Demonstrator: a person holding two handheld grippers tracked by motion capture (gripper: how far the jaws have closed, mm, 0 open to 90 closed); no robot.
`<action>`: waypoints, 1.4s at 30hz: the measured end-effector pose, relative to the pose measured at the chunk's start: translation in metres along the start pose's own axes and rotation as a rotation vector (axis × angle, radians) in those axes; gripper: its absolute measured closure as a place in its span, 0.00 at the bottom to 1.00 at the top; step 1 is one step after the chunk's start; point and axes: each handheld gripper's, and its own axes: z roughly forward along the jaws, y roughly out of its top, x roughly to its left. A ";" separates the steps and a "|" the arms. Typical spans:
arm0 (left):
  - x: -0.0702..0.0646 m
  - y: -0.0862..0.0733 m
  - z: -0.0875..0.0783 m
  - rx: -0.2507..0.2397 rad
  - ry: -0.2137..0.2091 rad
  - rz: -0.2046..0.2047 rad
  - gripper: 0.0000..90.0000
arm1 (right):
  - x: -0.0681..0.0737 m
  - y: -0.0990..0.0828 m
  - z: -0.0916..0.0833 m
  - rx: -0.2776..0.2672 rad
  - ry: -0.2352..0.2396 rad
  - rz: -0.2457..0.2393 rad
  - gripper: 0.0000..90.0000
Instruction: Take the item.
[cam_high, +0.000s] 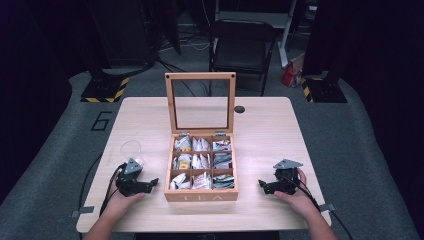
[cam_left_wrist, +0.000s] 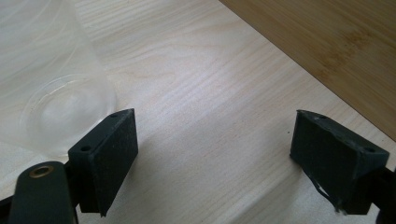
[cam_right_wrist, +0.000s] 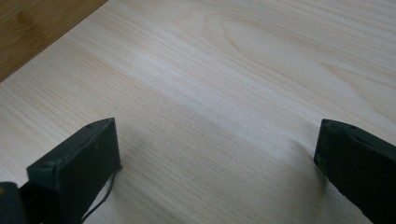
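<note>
1. High view: a wooden tea box (cam_high: 201, 196) sits mid-table (cam_high: 260, 125), its glass lid (cam_high: 200, 102) standing upright and its compartments filled with tea packets (cam_high: 201, 161).
2. Left gripper (cam_high: 150, 183) rests on the table just left of the box, jaws pointing toward it. A clear plastic cup (cam_high: 131, 151) stands just behind that hand.
3. Left gripper view: the jaws stand wide apart with bare tabletop between them (nothing held). The cup (cam_left_wrist: 51, 93) lies beside one jaw and the box wall (cam_left_wrist: 327, 46) runs across the upper corner.
4. Right gripper (cam_high: 263, 185) rests right of the box, well apart from it. Right gripper view: jaws spread wide, holding nothing, over bare wood.
</note>
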 end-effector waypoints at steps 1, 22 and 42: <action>0.000 0.000 0.000 0.001 0.002 0.006 0.16 | 0.000 0.000 0.000 0.000 0.000 0.000 0.00; 0.000 0.000 0.000 -0.001 0.006 0.006 0.17 | 0.000 0.000 0.000 0.001 0.001 0.000 0.00; -0.010 0.011 -0.018 -0.046 -0.048 -0.048 0.30 | 0.000 0.000 0.000 0.000 0.000 0.000 0.00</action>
